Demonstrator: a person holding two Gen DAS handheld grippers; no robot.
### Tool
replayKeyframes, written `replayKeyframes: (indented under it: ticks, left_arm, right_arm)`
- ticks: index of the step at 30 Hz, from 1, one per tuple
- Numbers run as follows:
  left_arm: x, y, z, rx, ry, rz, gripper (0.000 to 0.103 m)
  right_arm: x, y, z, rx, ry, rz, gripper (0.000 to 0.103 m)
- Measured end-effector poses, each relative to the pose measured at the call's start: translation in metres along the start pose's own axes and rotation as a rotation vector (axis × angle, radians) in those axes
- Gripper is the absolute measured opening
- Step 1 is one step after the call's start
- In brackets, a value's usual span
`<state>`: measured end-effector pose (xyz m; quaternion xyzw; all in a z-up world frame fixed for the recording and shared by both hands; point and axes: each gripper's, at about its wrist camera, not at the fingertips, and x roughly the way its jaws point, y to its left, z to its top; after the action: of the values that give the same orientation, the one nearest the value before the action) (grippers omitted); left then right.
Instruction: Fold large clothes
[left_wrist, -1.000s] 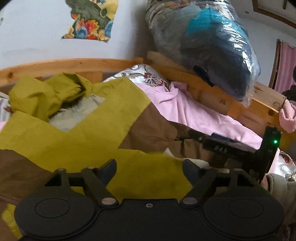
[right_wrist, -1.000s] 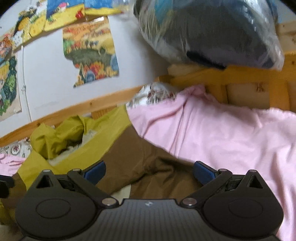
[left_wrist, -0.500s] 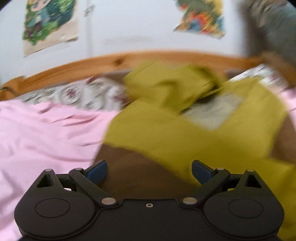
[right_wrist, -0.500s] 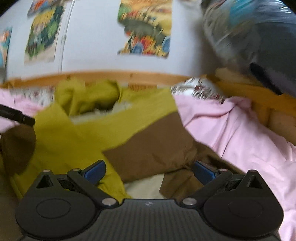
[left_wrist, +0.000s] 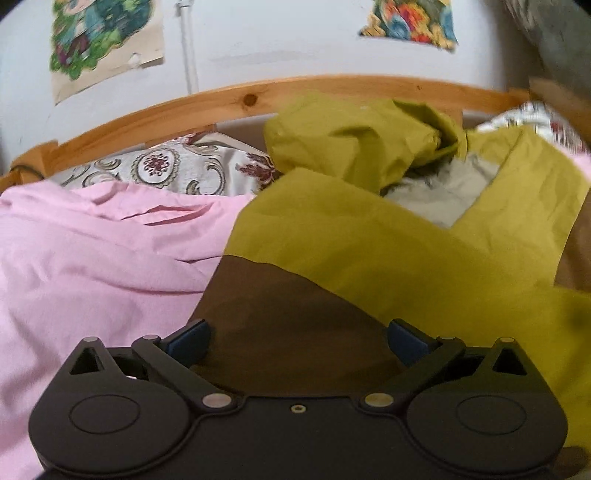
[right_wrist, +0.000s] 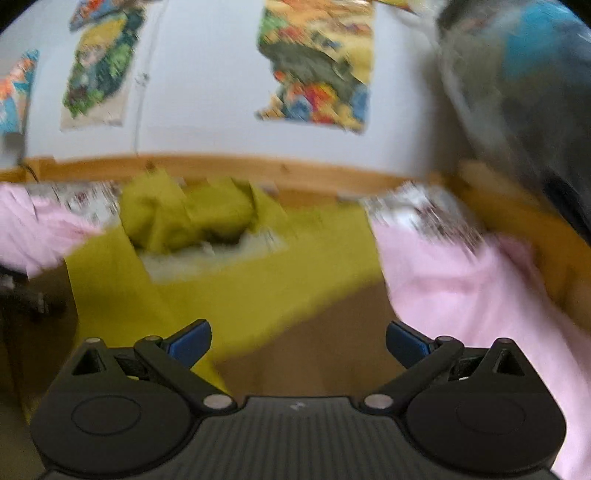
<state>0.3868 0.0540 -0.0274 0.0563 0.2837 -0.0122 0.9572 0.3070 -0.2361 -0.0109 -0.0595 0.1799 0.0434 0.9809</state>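
Nearest, left tongs (left_wrist: 297, 341) have just been opening and stand spread, nothing between them, over the brown panel of the mustard-and-brown garment (left_wrist: 369, 251). Right tongs (right_wrist: 298, 341) spread likewise. Garment lies on pink bedding (left_wrist: 92, 251); wooden bed rail (left_wrist: 221, 105) beyond.

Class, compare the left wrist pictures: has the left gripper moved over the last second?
Yes. The left gripper swung left along the wooden bed rail: the plastic-wrapped bundle left view, pink sheet entered. Its jaws have just been opening, empty.

left claw (left_wrist: 297, 338): just opened wide, empty | right claw (right_wrist: 298, 338): spread, empty
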Motion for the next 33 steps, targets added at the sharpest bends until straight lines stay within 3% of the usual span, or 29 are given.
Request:
replayKeyframes:
  ticks: [3, 8, 11, 16, 18, 19, 20, 23, 27, 33]
  left_arm:
    - [-0.005, 0.001, 0.000, -0.018, 0.014, 0.019, 0.102]
    - [-0.013, 0.010, -0.004, -0.095, 0.031, -0.012, 0.102]
    - [-0.018, 0.013, -0.006, -0.112, 0.018, -0.020, 0.102]
    - [-0.024, 0.019, -0.007, -0.131, 0.015, -0.021, 0.102]
    - [-0.025, 0.022, -0.007, -0.142, 0.012, -0.024, 0.102]
    - [-0.026, 0.024, -0.006, -0.150, 0.008, -0.026, 0.102]
    - [-0.028, 0.026, -0.006, -0.159, 0.003, -0.027, 0.102]
    - [-0.032, 0.030, -0.003, -0.183, -0.007, -0.031, 0.102]
    - [-0.035, 0.035, 0.000, -0.219, -0.019, -0.039, 0.102]
    - [-0.042, 0.040, 0.002, -0.284, -0.046, -0.065, 0.102]
  right_arm:
    - [0.045, 0.010, 0.056, -0.013, 0.012, 0.177, 0.103]
    - [0.133, 0.041, 0.136, -0.016, 0.075, 0.499, 0.103]
    - [0.187, 0.072, 0.164, -0.051, 0.097, 0.564, 0.101]
    - [0.253, 0.120, 0.184, -0.101, 0.146, 0.587, 0.101]
    - [0.270, 0.129, 0.185, -0.101, 0.192, 0.583, 0.091]
    - [0.275, 0.131, 0.183, -0.093, 0.222, 0.605, 0.063]
    - [0.277, 0.133, 0.179, -0.082, 0.243, 0.627, 0.036]
    - [0.264, 0.123, 0.176, -0.044, 0.205, 0.647, 0.005]
    - [0.209, 0.098, 0.173, 0.003, 0.060, 0.632, 0.003]
    - [0.109, 0.057, 0.147, 0.022, -0.073, 0.576, 0.003]
